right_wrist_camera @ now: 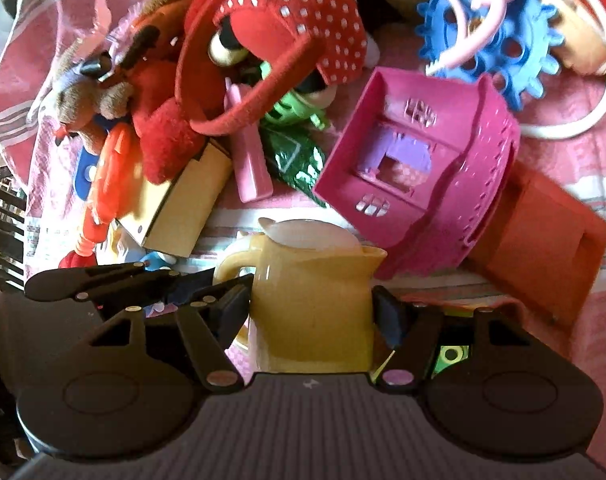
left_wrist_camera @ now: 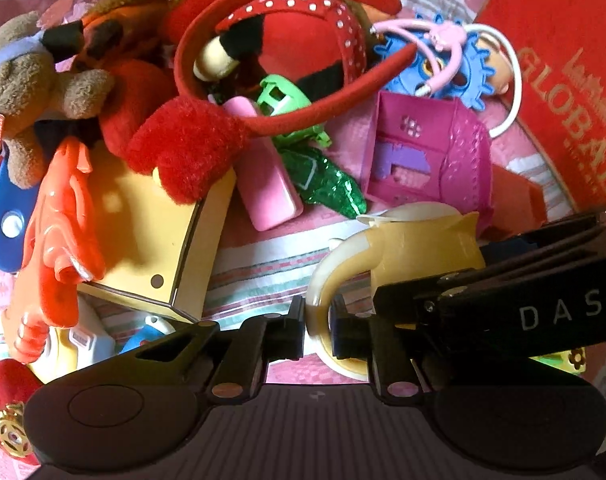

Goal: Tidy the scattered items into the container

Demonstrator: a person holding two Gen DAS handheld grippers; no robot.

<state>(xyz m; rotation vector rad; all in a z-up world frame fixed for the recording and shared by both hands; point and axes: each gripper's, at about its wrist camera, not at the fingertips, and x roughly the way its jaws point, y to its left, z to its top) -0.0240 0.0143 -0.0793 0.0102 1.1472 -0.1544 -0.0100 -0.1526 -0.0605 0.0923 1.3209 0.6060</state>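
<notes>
Both views were bright, colours oversaturated. Strong fisheye bending and dark vignette showed at corners. Glare spots sat on glossy orange plastic toy (left_wrist_camera: pixel 59 216) and yellow plastic jug (right_wrist_camera: pixel 311 304). Right-wrist view was softly blurred; black gripper housings lay underexposed in shadow.

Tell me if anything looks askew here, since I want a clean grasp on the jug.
The pink toy house lies tipped on its side, leaning over an orange box. Oddly, both grippers hold the yellow jug: left gripper pinches its handle, right gripper spans its body.
</notes>
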